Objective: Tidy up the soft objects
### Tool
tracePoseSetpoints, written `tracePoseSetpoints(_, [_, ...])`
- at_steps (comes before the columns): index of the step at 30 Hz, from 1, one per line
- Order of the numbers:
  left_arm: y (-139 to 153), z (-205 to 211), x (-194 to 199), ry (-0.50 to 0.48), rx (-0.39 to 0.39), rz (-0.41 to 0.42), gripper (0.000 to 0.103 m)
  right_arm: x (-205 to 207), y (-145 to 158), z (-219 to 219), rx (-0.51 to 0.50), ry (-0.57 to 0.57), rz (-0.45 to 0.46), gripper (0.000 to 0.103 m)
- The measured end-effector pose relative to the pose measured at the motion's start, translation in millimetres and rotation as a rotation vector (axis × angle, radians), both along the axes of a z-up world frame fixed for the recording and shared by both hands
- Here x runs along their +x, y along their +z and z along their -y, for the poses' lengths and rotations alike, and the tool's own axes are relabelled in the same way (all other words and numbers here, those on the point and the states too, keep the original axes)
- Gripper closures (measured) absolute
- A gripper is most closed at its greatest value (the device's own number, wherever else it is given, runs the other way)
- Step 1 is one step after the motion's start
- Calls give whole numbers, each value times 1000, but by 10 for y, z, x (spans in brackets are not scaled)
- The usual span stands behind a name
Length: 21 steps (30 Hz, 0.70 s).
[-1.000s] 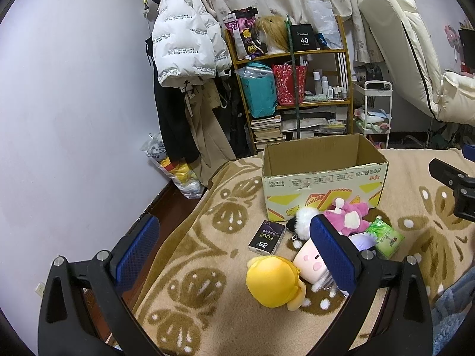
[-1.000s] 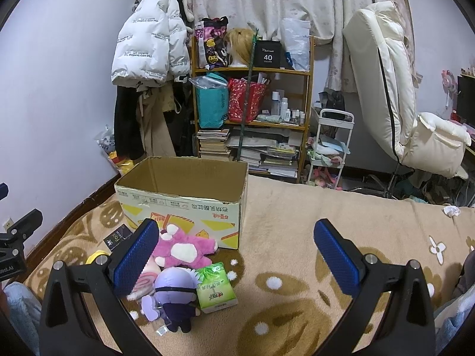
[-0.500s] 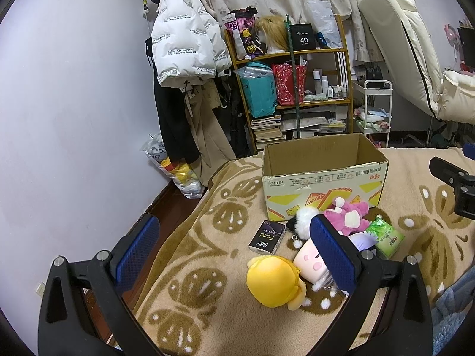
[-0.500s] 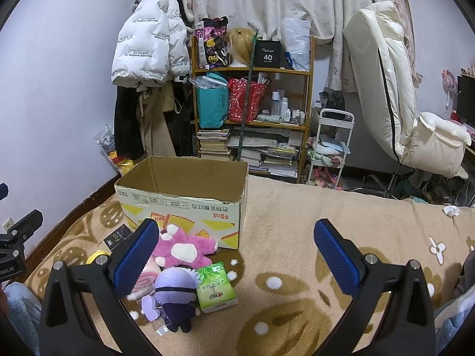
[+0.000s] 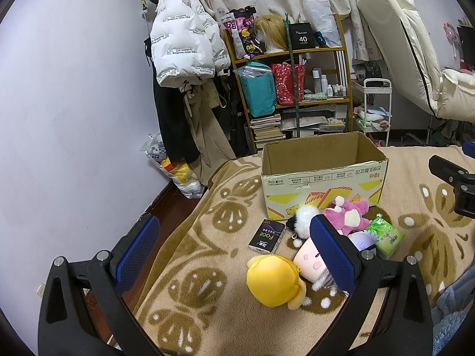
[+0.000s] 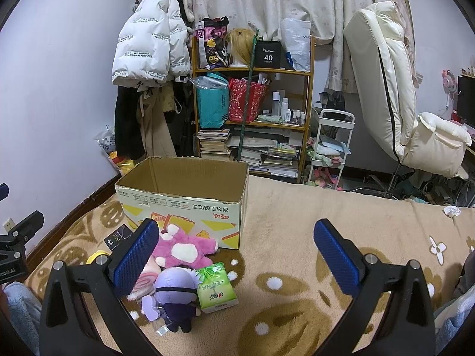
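An open cardboard box stands on the patterned blanket. In front of it lie soft toys: a yellow plush, a pink-faced plush, a pink and white plush, a purple-haired doll, a black and white pompom. A green tissue pack and a black "Face" pack lie among them. My left gripper is open and empty, above the toys. My right gripper is open and empty, right of the toys.
The blanket covers a bed; its left edge drops to a wooden floor. Behind stand a cluttered shelf, hanging coats, a white trolley and a cream chair.
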<state>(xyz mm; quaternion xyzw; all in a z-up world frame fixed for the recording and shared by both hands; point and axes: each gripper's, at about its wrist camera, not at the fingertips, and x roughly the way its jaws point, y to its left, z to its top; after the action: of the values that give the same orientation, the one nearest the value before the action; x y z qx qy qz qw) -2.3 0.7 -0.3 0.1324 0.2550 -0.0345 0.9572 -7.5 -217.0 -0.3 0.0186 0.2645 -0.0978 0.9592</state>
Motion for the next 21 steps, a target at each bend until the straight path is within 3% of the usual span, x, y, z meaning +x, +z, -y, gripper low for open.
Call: tracePoseSetpoints(21, [-145,31,102,3,16,-58,3,24,-170,-41,-1,14,-36,0])
